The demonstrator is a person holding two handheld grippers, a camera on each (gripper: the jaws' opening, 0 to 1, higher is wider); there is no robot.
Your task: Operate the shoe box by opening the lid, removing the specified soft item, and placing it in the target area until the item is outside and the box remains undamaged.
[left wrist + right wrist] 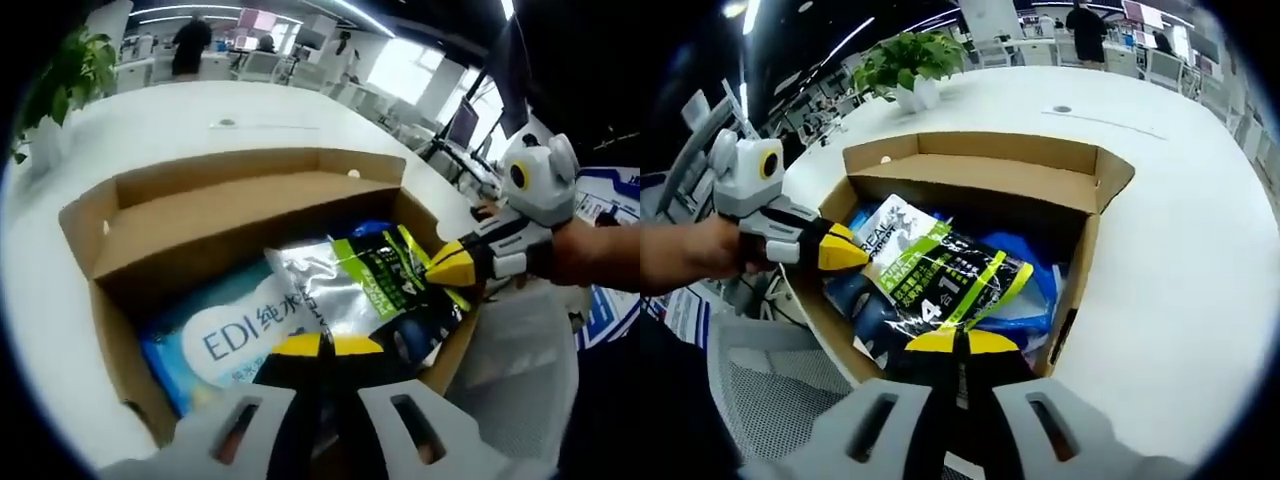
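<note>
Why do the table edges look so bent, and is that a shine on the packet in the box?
Left gripper view: the fisheye lens bows the white table, and the silver part of the packet glares under the ceiling lights. Right gripper view: the same bowing, less shine on the packet, and the box interior in shadow.

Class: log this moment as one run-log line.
box: open | silver-green pouch: inside box | left gripper: shut on pouch | right gripper: shut on pouch | wipes pack: underneath

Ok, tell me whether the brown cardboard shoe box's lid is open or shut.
Open. The brown cardboard shoe box has its lid folded back, exposing the silver-and-green foil pouch and blue packets inside.
</note>
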